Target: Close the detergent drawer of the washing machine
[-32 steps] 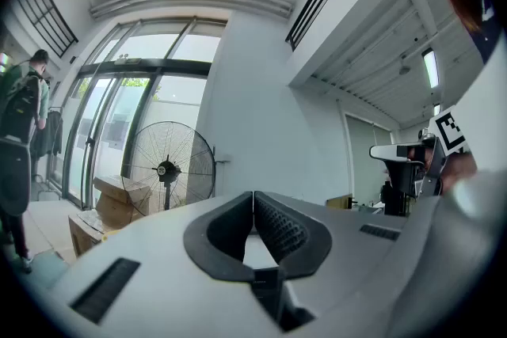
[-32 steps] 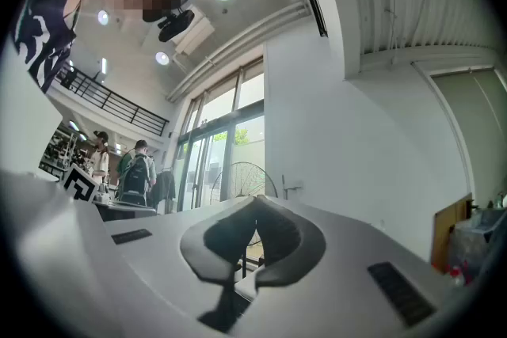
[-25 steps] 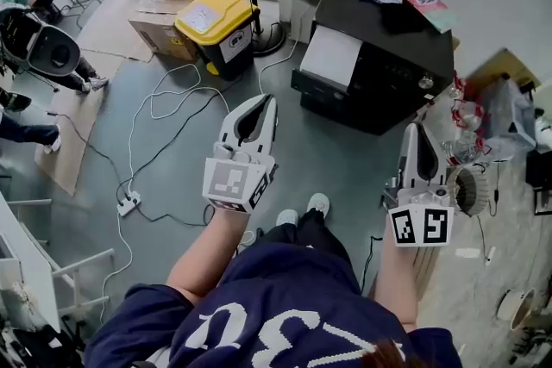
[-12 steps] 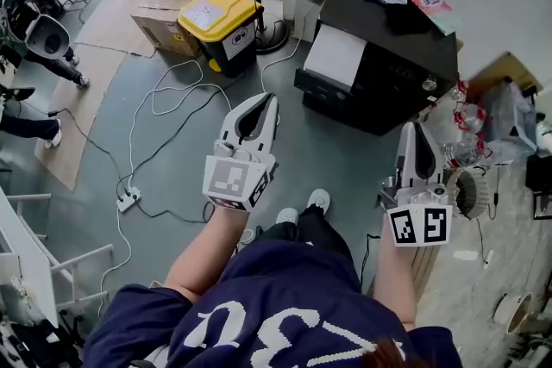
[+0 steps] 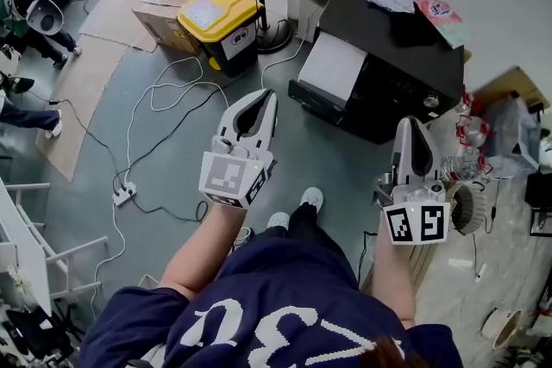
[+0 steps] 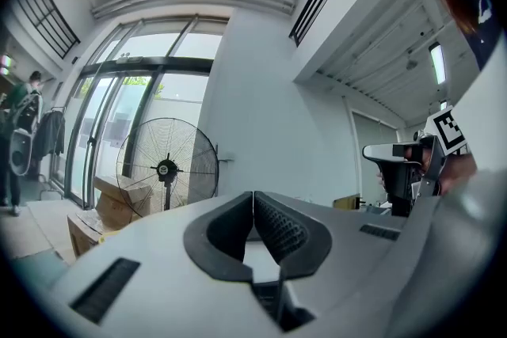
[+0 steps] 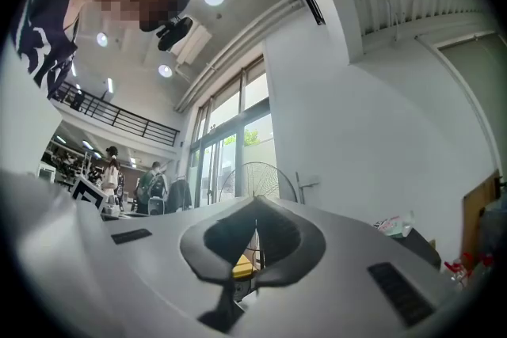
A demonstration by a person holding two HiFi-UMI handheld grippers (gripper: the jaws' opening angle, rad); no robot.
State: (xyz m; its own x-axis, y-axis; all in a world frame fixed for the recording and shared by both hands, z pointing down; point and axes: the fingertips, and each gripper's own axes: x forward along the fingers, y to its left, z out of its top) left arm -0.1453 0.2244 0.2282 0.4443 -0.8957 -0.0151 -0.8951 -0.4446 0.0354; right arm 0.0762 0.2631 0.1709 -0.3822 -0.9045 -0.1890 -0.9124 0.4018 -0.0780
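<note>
Black box-shaped washing machine [image 5: 392, 47]; a white rectangular panel [image 5: 332, 63] juts from its front, pointing lower left in the head view. Left gripper [image 5: 266, 99] and right gripper [image 5: 412, 127] are both pressed together, empty.

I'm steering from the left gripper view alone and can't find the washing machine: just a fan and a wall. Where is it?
Observer: In the head view, a black-topped machine with a white front stands ahead, nearer the right hand-held gripper.
Operator: Is it carrying anything?
Observer: No. Its own view shows the jaws shut, with nothing between them.
Operator: Anything on the floor?
Observer: White cables and a power strip, left of the left hand-held gripper.
</note>
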